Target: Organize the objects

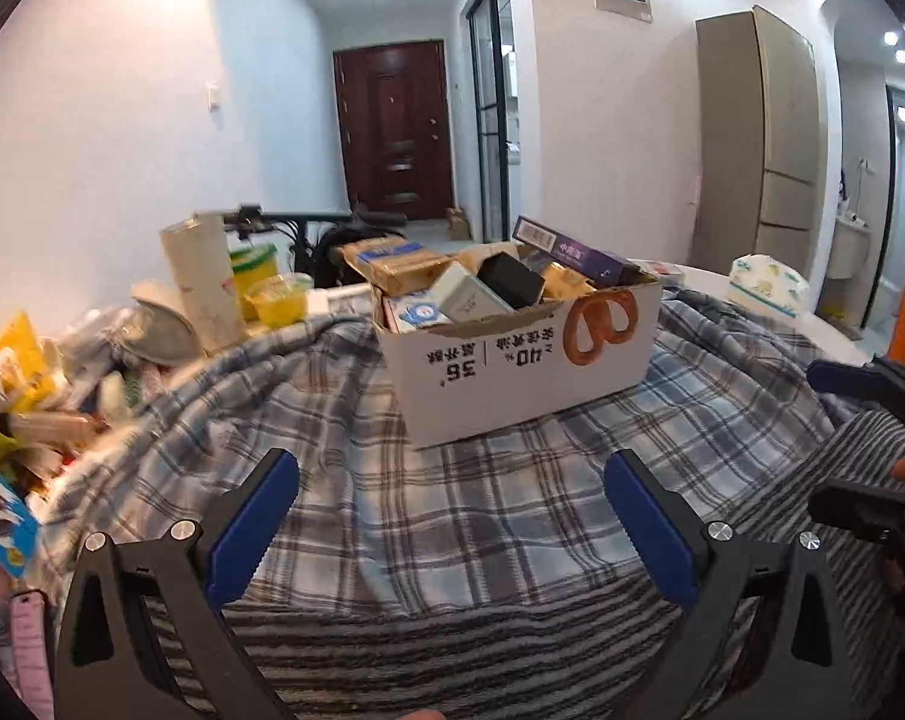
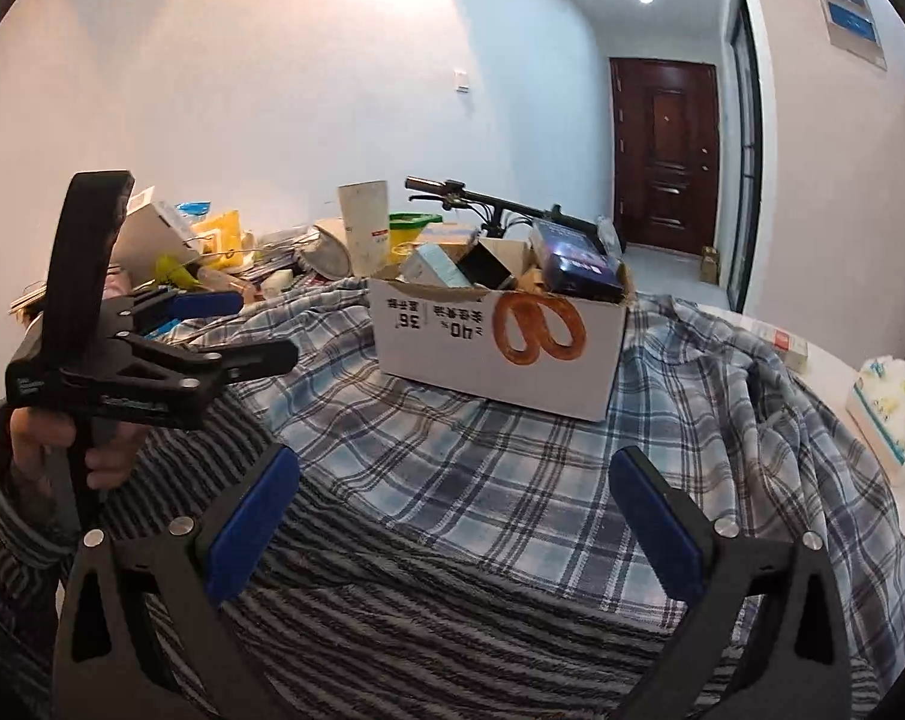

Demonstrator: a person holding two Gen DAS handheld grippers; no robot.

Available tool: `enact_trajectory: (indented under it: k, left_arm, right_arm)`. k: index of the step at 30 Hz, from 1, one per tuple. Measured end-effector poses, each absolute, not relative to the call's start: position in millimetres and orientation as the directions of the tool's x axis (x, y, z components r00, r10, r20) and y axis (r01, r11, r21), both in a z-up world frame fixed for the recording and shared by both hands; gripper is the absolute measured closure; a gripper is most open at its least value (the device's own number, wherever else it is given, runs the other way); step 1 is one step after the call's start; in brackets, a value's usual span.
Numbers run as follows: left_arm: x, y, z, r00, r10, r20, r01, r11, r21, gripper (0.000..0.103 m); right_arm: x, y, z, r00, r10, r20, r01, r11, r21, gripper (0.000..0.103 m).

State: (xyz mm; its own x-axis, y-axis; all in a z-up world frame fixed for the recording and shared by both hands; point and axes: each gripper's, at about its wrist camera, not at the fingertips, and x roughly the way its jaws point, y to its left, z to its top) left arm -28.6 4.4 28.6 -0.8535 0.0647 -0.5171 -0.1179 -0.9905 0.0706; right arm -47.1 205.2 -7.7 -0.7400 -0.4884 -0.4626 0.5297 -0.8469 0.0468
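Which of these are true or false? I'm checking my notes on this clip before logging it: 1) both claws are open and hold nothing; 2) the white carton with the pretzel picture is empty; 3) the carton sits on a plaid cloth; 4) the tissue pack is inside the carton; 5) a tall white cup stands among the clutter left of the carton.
1) True: the left claw and the right claw are both spread wide, with nothing between the pads.
2) False: the carton is full of small boxes.
3) True: it rests on the plaid cloth.
4) False: the tissue pack lies apart, to the carton's right.
5) True: the white cup stands upright there.
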Motion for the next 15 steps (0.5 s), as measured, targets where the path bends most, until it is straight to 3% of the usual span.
enact_trajectory:
  k: [4,15]
  left_arm:
    - [-25.5,12.8,29.0,-0.859,0.073,-0.507,-0.148,-0.983,0.11,0.0]
    - [-26.8,5.3,30.9,-0.856,0.085,-0.51,-0.143,-0.987,0.076,0.0]
  right_arm:
    - [-46.0,206.0,-7.9,-0.748,-0.485,-0.453,0.524,-0.85,0.045,0.0]
    - [-47.7,207.4,-7.7,-0.745,-0.485,-0.458,0.521,-0.852,0.054,0.0]
